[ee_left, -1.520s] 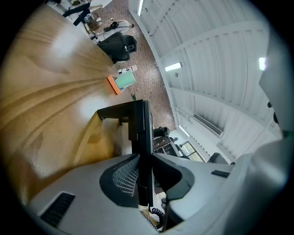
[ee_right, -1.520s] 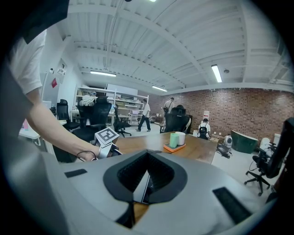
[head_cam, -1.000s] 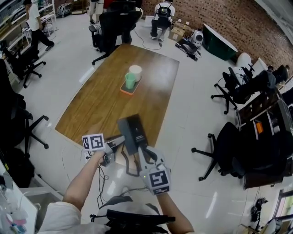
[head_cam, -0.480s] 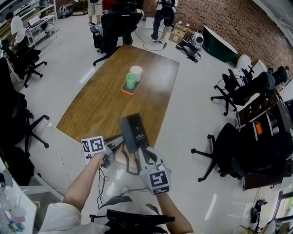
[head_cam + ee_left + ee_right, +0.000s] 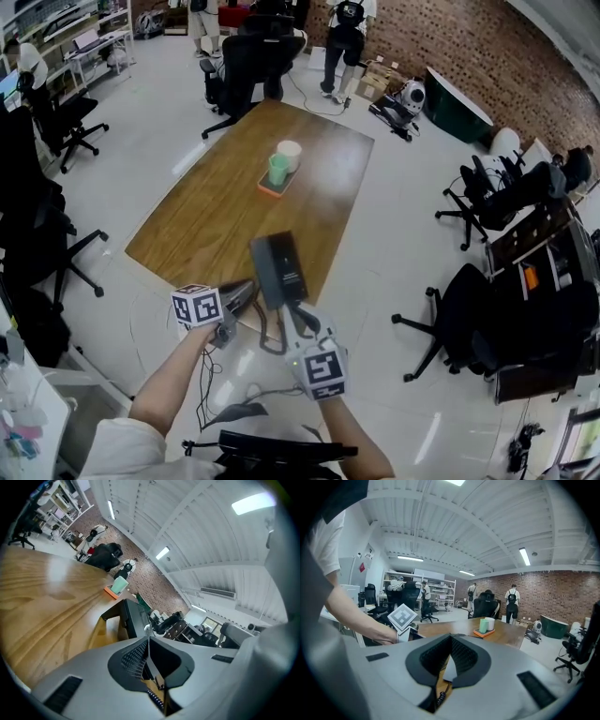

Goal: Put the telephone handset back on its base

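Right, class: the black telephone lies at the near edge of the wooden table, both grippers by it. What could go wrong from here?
1. The black telephone lies at the brown wooden table's near edge; a nudge from the right gripper might knock it off.
2. The black coiled cord runs under both grippers; the left gripper, its jaws closing with nothing clearly between them, could snag it.

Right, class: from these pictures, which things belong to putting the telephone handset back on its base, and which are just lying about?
For the job: black telephone at the wooden table's near edge; its coiled cord. The handset cannot be told apart from it.
Just lying about: orange tray; green cup and white cup on it; office chairs.
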Tool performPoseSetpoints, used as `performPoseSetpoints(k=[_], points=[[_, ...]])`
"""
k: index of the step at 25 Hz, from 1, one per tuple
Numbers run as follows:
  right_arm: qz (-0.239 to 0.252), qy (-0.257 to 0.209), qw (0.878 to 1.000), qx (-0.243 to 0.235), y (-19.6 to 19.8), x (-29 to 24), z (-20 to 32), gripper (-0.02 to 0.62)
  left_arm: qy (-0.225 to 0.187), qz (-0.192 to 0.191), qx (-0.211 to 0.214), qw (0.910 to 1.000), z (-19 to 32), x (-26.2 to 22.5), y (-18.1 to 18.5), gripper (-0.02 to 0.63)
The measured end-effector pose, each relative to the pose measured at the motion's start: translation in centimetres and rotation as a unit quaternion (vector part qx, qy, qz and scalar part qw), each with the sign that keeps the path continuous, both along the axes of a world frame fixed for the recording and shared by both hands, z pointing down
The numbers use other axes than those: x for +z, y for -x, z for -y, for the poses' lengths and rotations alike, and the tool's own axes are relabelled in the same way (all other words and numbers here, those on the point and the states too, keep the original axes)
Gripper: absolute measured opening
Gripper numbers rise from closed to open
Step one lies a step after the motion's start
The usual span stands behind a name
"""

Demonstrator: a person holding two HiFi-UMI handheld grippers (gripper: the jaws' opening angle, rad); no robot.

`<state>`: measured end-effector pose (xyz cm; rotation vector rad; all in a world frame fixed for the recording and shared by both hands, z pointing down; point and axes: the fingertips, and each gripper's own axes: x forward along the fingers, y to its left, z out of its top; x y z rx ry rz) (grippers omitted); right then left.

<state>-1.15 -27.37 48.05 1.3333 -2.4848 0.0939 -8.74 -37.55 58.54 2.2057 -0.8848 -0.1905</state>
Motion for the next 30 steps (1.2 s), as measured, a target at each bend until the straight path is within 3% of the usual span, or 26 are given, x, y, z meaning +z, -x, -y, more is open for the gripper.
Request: performPoseSetpoints(k=[14,24,30], points=[[0.01,-0.021,1.0,-0.013,-0.4,-2.0,-3.8,0.003,-0.091,0.032,0.008,0.9953,-6.3,-6.1,-2.8,0.0],[0.019,-0.033,0.999,-0.026,-0.9,-3.4,-7.9,0.003,-0.186,0.076,-0.011,0.9795,-12.4,-12.6,-5.2,0.0],[0.034,-0.04,0.998,-0.038,-1.0,-4.1,-10.8,0.003,-0.218,0.095,-0.03,0.9708,-17.0,-14.8,-6.0,0.0]])
